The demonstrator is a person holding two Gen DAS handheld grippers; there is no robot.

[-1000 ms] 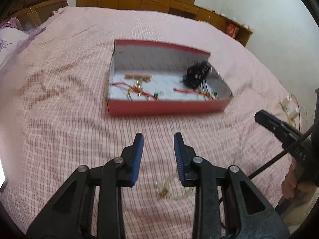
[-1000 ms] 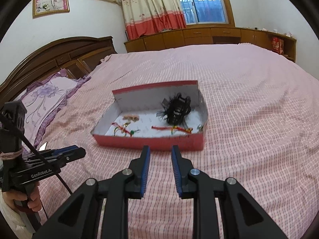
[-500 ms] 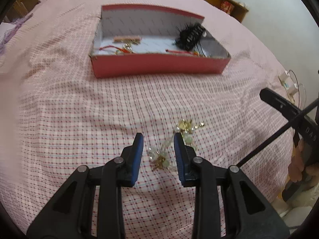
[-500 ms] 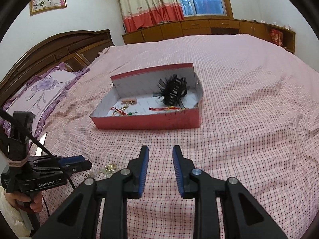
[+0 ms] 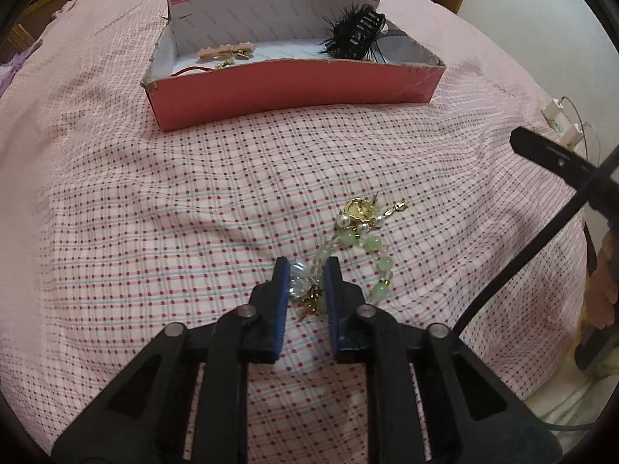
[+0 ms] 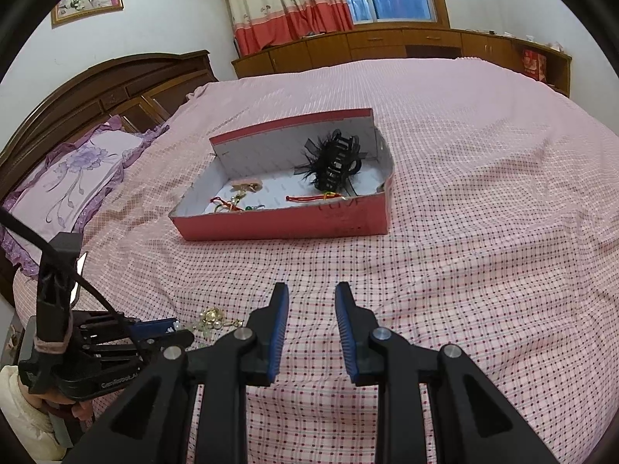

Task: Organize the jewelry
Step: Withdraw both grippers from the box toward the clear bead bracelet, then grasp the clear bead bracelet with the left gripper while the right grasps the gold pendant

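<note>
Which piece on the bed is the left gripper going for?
On the pink checked bedspread, nearer than the red cardboard box, lies a loose tangle of jewelry. The pale green beaded bracelet is the target; its clear-bead end sits between the open jaws, its gold pearl charm beyond.

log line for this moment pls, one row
left gripper: open, straddling bead bracelet on bedspread | right gripper: open, empty, off to the side | red box: holds black hair claw

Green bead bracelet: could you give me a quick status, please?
Left gripper open, fingers straddling green bead bracelet on bedspread. Right gripper open, empty. Red box ahead, unobstructed.
</note>
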